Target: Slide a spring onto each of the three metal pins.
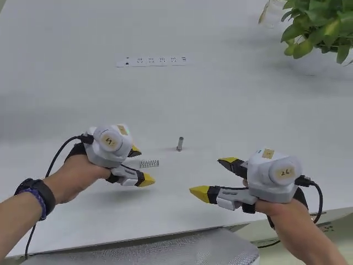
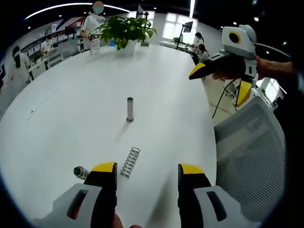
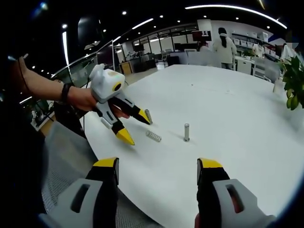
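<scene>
A short metal pin (image 1: 180,144) stands upright on the white table (image 1: 220,105); it also shows as the pin (image 2: 129,109) and the pin (image 3: 186,132). A loose spring (image 1: 149,163) lies flat to its left, between the tips of my left gripper (image 1: 142,165), which is open and hovering around it. In the left gripper view the spring (image 2: 129,162) lies just ahead of the open left gripper (image 2: 147,168), and a second pin (image 2: 80,172) sits by the left finger. My right gripper (image 1: 212,176) is open and empty, right of the pin.
A white power strip (image 1: 151,61) lies far back on the table. A potted plant (image 1: 317,27) stands at the back right. A grey mesh chair back (image 1: 165,248) sits below the table's near edge. People stand in the room beyond.
</scene>
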